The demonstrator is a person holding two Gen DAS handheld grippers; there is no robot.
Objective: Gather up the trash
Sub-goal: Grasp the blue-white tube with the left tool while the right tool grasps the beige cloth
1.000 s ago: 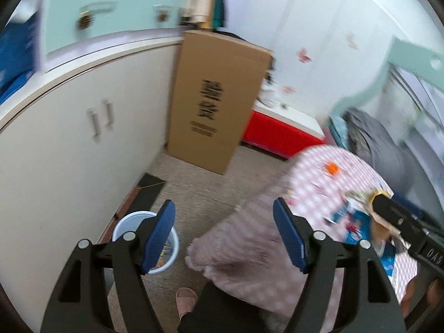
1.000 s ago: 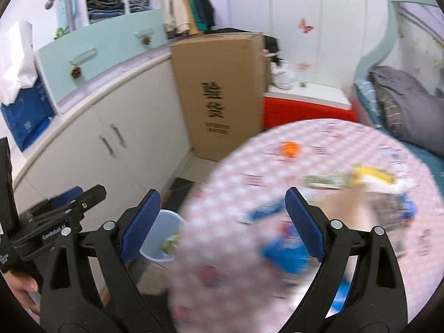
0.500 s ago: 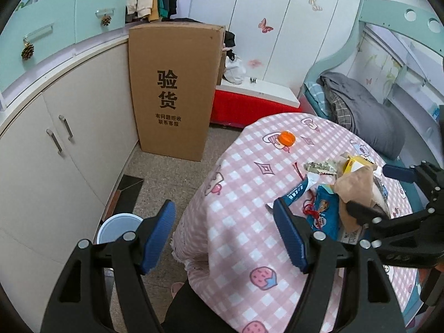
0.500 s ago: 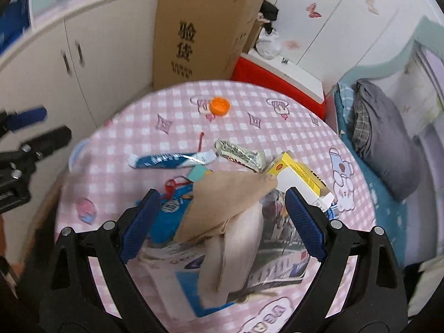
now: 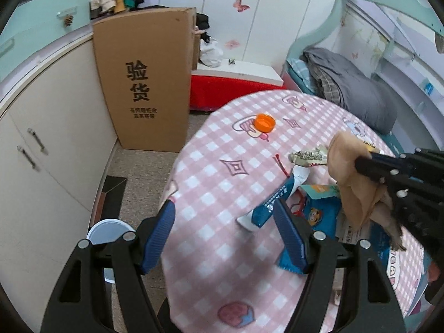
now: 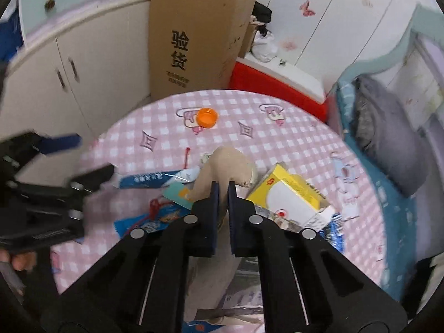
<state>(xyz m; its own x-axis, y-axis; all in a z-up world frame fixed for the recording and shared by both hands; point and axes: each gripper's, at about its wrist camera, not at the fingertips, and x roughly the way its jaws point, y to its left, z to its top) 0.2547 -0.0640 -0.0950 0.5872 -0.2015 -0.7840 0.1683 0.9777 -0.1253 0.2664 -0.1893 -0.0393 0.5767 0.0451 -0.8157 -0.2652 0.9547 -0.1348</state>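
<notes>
Closing on the tan paper bag (image 6: 222, 166), the right gripper (image 6: 223, 194) has clamped its fingers (image 6: 214, 208) tight where a second ago they stood wide over the litter, and the bag now hangs pinched in them above the worktop (image 5: 216, 194). That is the first piece of trash secured, by my reading, with the carry to a bin to come.

Working left to right: low at the left edge of the left wrist view sits the white bin (image 5: 106, 233) on the floor, half cut off behind the left gripper (image 5: 224, 233), whose fingers (image 5: 159, 236) stand open and empty over the near edge of the worktop; a second ago they hung over the floor by that bin. Next the orange cap (image 5: 265, 122) lies alone, well apart from the rest. Then the blue wrapper (image 5: 277, 197), the crumpled foil wrapper (image 5: 308, 156) and the blue snack packet (image 5: 319, 213) crowd together under the lifted bag.

Further right, the yellow box (image 6: 291, 197) is partly covered. What lies beneath the right gripper's frame is hidden, and the bag's lower end is out of sight.
</notes>
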